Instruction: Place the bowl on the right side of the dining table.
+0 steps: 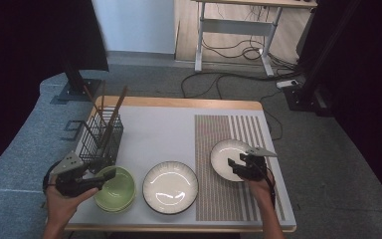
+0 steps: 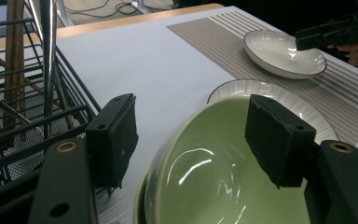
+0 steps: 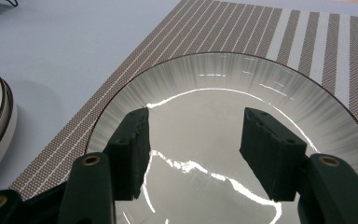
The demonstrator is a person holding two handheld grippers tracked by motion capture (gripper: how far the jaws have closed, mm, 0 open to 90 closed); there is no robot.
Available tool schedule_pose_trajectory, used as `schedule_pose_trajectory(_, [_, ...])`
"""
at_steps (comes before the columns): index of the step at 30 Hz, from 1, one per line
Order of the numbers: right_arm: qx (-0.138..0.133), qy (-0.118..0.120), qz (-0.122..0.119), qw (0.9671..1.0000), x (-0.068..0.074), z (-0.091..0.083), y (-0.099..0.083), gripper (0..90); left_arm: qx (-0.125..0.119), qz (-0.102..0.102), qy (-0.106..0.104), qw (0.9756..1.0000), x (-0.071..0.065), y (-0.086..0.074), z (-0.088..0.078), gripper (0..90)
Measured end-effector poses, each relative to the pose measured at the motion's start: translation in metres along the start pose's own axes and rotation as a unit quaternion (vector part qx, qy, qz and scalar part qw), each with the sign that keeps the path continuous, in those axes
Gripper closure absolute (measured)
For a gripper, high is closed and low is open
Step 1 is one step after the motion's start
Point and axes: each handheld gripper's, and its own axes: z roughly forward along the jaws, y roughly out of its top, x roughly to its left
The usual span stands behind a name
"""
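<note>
Two hand-held grippers poised over dishes on a table.

Right gripper [image 1: 239,164] – jaws apart, gripping nothing – hovers over the white plate [image 1: 227,158], lying flat on the striped mat [image 1: 219,199] at right. Left gripper [image 1: 103,175], open and empty, sits above the upturned green bowl [image 1: 115,189], near left.

**A recording lab dressed up as a dining table**

This is a lab or office room, not a home. The table [image 1: 179,119] stands on grey carpet tiles, flanked by dark curtains and black stands on metal base plates [image 1: 77,92]. Behind it, a height-adjustable desk [image 1: 238,30] has cables [image 1: 229,50] trailing loose across the floor to a power strip [image 1: 287,83]. The striped placemat [image 1: 229,134], dishes and wire utensil basket [image 1: 102,137] read as staged props.
</note>
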Motion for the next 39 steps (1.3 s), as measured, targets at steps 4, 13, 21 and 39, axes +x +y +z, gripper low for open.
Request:
schedule_pose_trajectory(4, [0.001, 0.0, -0.002, 1.0, 0.0, 0.0, 0.0, 42.3, 0.008, -0.005, 0.001, 1.0, 0.003, -0.003, 0.004, 34.0])
schedule_pose_trajectory(13, [0.006, -0.001, -0.003, 1.0, -0.001, 0.002, -0.001, 42.2, 0.022, -0.003, 0.002, 0.9998, 0.003, -0.007, 0.011, 34.2])
schedule_pose_trajectory(21, [0.009, -0.001, -0.002, 1.0, -0.001, 0.002, -0.001, 42.2, 0.027, -0.011, 0.006, 0.9996, 0.01, -0.012, 0.016, 35.5])
schedule_pose_trajectory(39, [0.014, -0.001, -0.002, 0.9999, -0.003, 0.004, -0.003, 42.1, 0.059, 0.014, 0.021, 0.9979, 0.006, -0.019, 0.03, 61.9])
